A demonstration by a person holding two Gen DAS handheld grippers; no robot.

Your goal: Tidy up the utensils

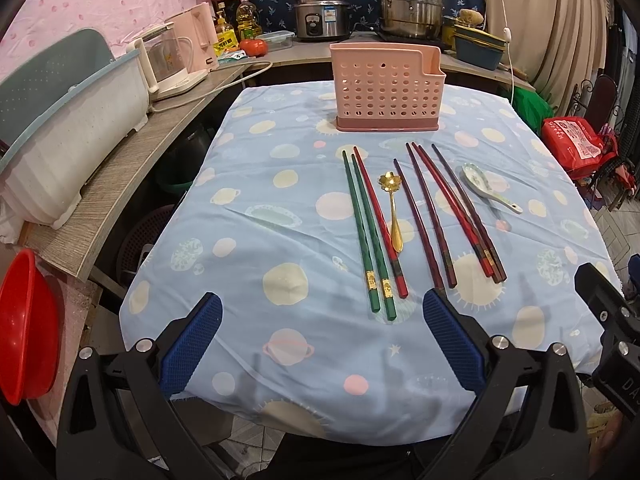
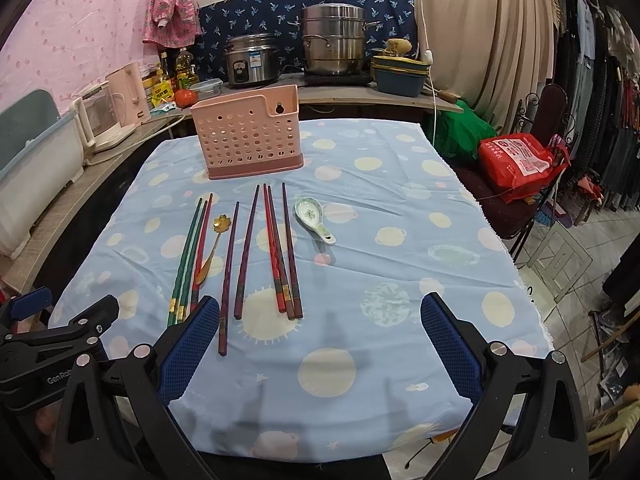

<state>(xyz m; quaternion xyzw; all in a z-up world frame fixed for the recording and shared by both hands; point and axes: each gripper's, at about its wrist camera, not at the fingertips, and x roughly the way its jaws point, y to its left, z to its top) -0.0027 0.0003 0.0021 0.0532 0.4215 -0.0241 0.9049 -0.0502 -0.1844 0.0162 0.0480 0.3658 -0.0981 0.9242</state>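
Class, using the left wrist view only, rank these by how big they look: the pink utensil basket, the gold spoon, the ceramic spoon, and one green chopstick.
1. Pink utensil basket
2. Green chopstick, the longest, though nearer the camera
3. Gold spoon
4. Ceramic spoon: shorter than the gold spoon, but wider in the bowl.

The left gripper [image 1: 322,318] is made of black plastic, with two long angular arms that have triangular hollows in them. Each finger carries a blue rubber pad [image 1: 194,344] with a fine diamond-shaped grid texture. Round silver bolts [image 1: 143,345] sit at the joints behind the pads. The right gripper [image 2: 320,320] has the same build: black frame, blue textured pads [image 2: 450,348], silver bolts [image 2: 497,347]. On the black body of the left gripper, seen from the right wrist camera, white letters read "GenRob" [image 2: 60,379], cut by the frame. Small screws [image 1: 604,315] show on the neighbouring gripper's black body.
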